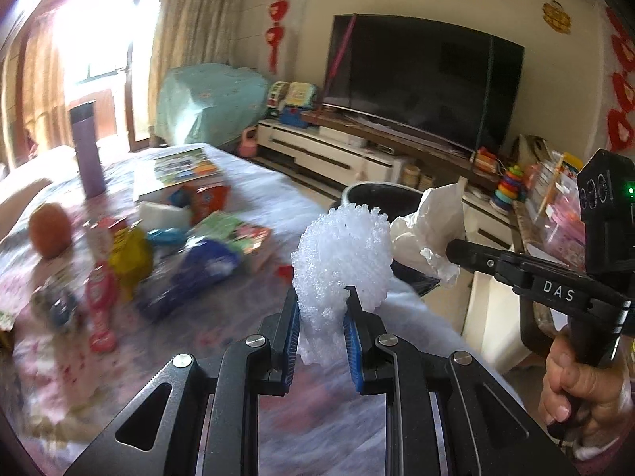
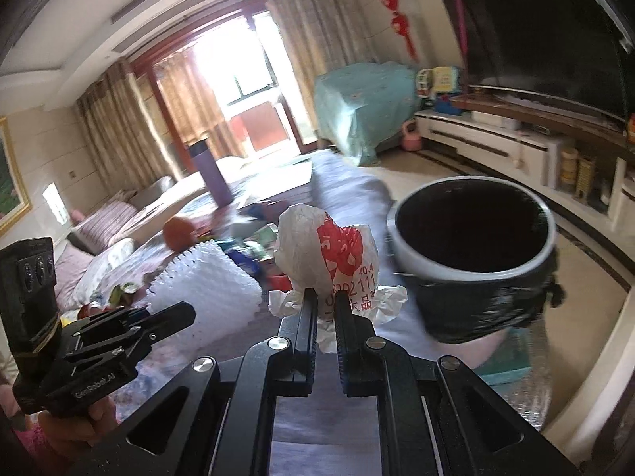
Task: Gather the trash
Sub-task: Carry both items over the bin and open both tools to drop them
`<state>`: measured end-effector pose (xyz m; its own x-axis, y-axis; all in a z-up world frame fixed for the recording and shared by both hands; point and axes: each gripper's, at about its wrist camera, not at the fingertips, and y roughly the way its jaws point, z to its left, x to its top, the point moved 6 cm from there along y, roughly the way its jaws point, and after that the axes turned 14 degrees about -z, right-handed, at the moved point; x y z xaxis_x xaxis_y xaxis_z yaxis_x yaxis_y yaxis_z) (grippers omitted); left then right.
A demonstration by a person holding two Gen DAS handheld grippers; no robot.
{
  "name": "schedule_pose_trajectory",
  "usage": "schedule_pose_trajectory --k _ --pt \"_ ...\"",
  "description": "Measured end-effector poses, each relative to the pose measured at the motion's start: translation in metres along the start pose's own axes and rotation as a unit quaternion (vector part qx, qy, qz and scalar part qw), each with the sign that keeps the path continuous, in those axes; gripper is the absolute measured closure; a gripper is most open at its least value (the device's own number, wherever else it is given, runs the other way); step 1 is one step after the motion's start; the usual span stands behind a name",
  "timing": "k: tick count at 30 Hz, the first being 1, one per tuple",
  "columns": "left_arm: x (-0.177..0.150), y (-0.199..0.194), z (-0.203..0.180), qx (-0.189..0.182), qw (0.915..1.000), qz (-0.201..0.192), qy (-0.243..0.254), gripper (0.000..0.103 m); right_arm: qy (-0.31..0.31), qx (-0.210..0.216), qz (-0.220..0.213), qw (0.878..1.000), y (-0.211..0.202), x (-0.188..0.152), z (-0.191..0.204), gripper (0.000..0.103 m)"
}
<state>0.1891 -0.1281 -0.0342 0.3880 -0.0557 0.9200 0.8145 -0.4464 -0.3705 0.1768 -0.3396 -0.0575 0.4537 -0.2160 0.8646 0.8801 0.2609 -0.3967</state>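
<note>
Carrying trash toward bin (image 2: 472,234), center right of right view, black liner, mouth open. Left gripper (image 1: 323,323) clamps foam net (image 1: 343,248); right gripper (image 2: 325,309) clamps crumpled wrapper (image 2: 329,254). Next: position over mouth, release.

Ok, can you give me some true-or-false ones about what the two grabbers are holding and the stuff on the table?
1. The left gripper pinches a white bubbly foam net. True.
2. The right gripper is empty. False: it is shut on a crumpled white paper wrapper with red print.
3. The round white-rimmed bin lined with a black bag lies tipped over. False: it stands upright, mouth open upward.
4. A tall purple flask stands upright on the table. True.
5. An orange round fruit sits on the table. True.
</note>
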Motion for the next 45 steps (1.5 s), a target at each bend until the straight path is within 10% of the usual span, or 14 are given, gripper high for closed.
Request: schedule_pose_trajectory --k 40,45 --pt "0.068 0.229 -0.061 -0.018 0.9963 0.077 0.034 0.082 0.032 -0.085 0.031 0.995 0.052 0.045 -0.137 0.095" --pt "0.064 0.239 -0.060 -0.021 0.9958 0.087 0.020 0.053 0.033 -0.095 0.036 0.994 0.058 0.045 -0.145 0.090"
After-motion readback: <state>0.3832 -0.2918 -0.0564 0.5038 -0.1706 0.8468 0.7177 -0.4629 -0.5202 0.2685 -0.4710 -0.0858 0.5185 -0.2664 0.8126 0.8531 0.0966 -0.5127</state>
